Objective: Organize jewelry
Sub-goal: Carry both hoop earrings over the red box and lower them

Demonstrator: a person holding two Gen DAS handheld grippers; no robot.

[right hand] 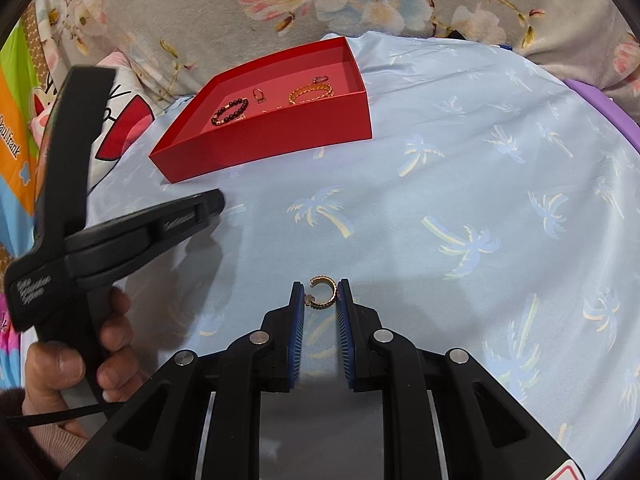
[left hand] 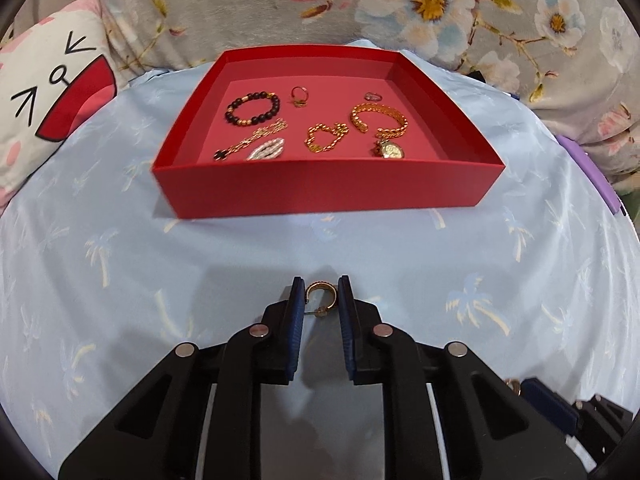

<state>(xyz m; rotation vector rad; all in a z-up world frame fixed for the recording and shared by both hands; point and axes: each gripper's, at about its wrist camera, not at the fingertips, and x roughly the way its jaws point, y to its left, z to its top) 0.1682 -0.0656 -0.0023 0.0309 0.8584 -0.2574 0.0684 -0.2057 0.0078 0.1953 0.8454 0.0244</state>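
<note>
Left gripper (left hand: 321,294) and right gripper (right hand: 320,294), fingers of each closed against a gold hoop earring: one (left hand: 319,292) at the left tips, another (right hand: 321,290) at the right, both low over the palm-print blue cloth (left hand: 120,260). Red tray (left hand: 320,184) at 12 o'clock, holding beaded bracelet (left hand: 253,109), gold chain bracelet (left hand: 380,120), ring (left hand: 299,95). Partly legible "frank" on orange packaging (right hand: 14,136) at 9 o'clock; gripper-handle lettering blurred.

Setting: a home, most likely a bedroom. Indicators: a floral bedcover (left hand: 460,8) in grey with white and pink blossoms fills the background; a cartoon-face cushion (left hand: 52,92) lies on it at left; a light blue cloth (left hand: 400,240) printed with palm trees covers the work surface, possibly a round table. A red tray (left hand: 320,184) of jewelry rests on the cloth.
</note>
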